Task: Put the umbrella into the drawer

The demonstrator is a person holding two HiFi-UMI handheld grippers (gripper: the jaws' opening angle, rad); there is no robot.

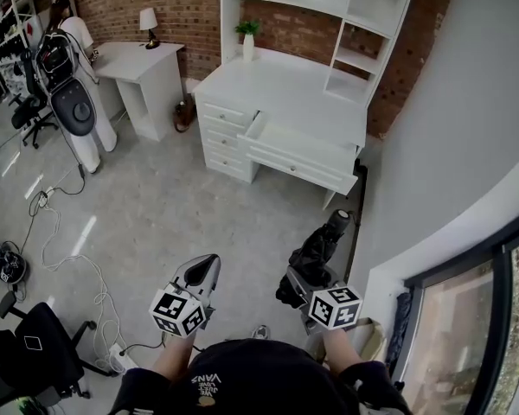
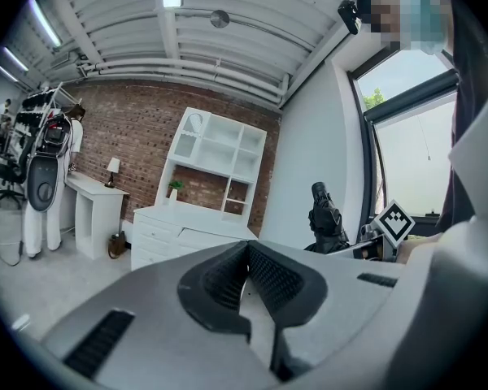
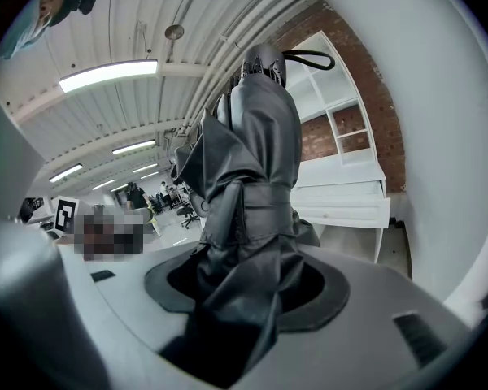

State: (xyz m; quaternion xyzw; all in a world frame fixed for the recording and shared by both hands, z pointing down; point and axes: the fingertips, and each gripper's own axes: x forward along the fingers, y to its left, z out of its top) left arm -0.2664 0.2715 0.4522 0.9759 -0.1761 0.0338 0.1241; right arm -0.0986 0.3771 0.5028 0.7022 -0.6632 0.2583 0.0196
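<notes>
1. Facing me across the grey floor point(image 1: 173, 206) is the white wooden bench point(image 1: 285, 89), set against a red brick wall point(image 1: 182, 7), with a white shelf hutch point(image 1: 363, 24) on top of it.
2. The long white drawer point(image 1: 304, 143) under the bench top is pulled out and open, next to a stack of shut drawers.
3. The black folded fabric umbrella point(image 1: 318, 251) isn't in the drawer. It is well apart from the bench, out over the floor near the grey wall on my right. Its wrapped fabric is bunched by a band, and its capped end with a black loop strap point(image 3: 309, 55) points away from me.
4. My right claw point(image 3: 244, 279) is clenched around the umbrella's lower folds, with fabric filling the space between the two pads.
5. My left claw point(image 2: 246, 254) is pinched together at the tips and holds nothing, level beside the right one.
</notes>
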